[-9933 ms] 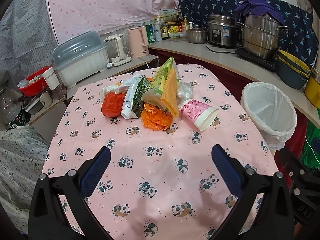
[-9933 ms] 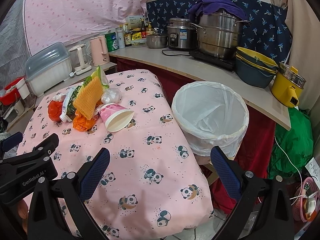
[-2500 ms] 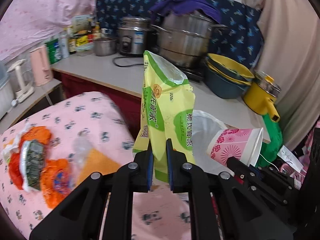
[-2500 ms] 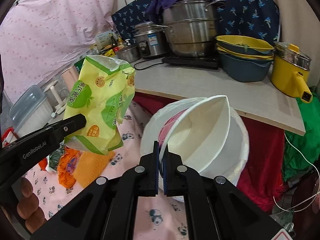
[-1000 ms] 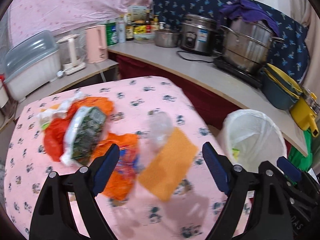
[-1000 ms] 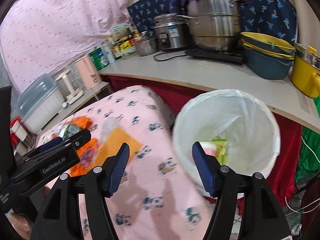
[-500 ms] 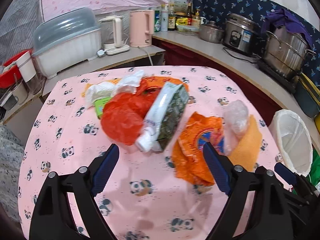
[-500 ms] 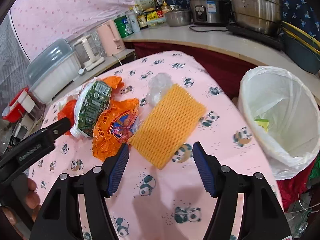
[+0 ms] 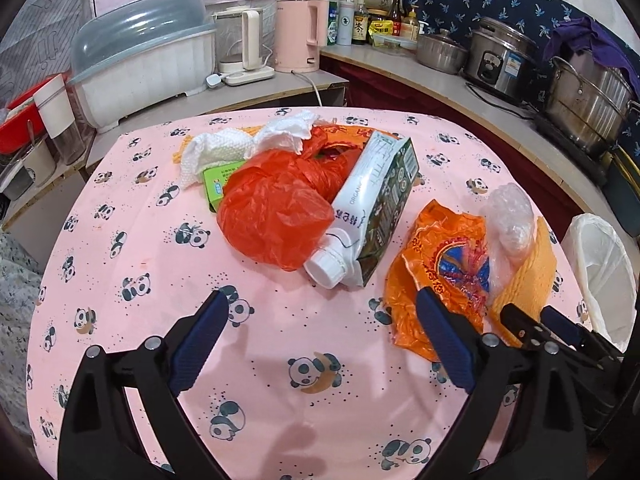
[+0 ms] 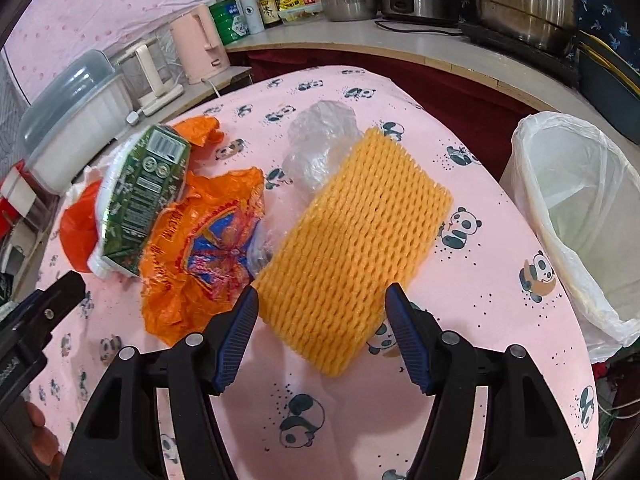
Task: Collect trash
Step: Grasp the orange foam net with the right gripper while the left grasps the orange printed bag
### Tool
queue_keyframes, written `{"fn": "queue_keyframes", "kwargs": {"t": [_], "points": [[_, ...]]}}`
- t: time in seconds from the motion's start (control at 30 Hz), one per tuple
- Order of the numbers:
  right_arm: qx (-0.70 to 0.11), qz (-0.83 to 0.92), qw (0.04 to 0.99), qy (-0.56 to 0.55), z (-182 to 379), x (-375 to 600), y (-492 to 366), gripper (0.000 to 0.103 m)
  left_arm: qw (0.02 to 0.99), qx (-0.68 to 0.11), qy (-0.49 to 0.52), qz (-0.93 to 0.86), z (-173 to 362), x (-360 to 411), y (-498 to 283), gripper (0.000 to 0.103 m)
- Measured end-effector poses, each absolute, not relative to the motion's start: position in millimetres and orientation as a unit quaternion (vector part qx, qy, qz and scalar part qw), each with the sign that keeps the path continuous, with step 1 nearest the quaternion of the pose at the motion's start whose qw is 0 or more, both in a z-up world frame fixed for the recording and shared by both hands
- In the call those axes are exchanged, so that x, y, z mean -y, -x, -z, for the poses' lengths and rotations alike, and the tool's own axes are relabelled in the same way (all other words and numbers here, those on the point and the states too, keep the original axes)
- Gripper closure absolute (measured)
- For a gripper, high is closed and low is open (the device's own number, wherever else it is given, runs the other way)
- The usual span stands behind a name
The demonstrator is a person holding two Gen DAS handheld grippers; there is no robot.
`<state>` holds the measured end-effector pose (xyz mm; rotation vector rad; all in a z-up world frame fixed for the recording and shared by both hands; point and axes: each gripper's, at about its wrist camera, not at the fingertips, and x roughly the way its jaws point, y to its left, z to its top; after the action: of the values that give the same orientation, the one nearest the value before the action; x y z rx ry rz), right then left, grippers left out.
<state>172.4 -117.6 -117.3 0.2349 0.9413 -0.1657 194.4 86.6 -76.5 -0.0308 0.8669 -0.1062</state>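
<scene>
The left gripper (image 9: 320, 344) hangs over the desk (image 9: 120, 248) short of the milk carton (image 9: 376, 208), jaws just opened wider, nothing between them. The right gripper (image 10: 322, 334) stands apart astride the near end of the orange foam net (image 10: 352, 240), closing slightly; contact appears absent. The lined bin (image 10: 576, 216) stands beside the desk.

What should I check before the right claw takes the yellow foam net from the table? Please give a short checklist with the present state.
1. Right claw open and empty: ok.
2. Foam net lying between its fingers, not yet pinched: ok.
3. Net free of the clear plastic wrap at its far edge: cannot tell.
4. Trash bin open, within view: ok.
5. Left claw open, clear of the net: ok.
</scene>
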Motion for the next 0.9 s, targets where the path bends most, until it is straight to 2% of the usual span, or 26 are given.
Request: {"fn": "queue_keyframes", "kwargs": {"t": [0.17, 0.4, 0.47, 0.57, 0.77, 0.8, 0.83, 0.87, 0.9], "points": [[-0.450, 0.087, 0.885, -0.084, 120, 115, -168, 0.055, 0.902, -0.426, 0.011, 0.062, 83, -73, -196, 0.012], [-0.447, 0.091, 0.886, -0.081, 121, 124, -162, 0.081, 0.894, -0.440, 0.009, 0.078, 93, -53, -198, 0.012], [-0.445, 0.086, 0.887, -0.089, 120, 128, -160, 0.082, 0.892, -0.444, 0.012, 0.083, 95, -49, -199, 0.012], [-0.441, 0.079, 0.887, -0.110, 117, 135, -155, 0.081, 0.889, -0.448, 0.014, 0.090, 98, -41, -202, 0.012], [-0.430, 0.081, 0.888, -0.140, 111, 149, -143, 0.066, 0.880, -0.464, 0.011, 0.097, 109, -24, -216, 0.013], [-0.429, 0.081, 0.888, -0.145, 110, 152, -142, 0.059, 0.879, -0.467, 0.013, 0.099, 111, -22, -218, 0.015], [-0.427, 0.081, 0.888, -0.150, 110, 154, -141, 0.053, 0.876, -0.471, 0.015, 0.104, 113, -19, -219, 0.020], [-0.427, 0.081, 0.887, -0.156, 111, 156, -142, 0.051, 0.873, -0.476, 0.016, 0.108, 115, -18, -221, 0.027], [-0.428, 0.080, 0.886, -0.160, 112, 158, -143, 0.051, 0.869, -0.482, 0.018, 0.112, 117, -16, -222, 0.030]]}}
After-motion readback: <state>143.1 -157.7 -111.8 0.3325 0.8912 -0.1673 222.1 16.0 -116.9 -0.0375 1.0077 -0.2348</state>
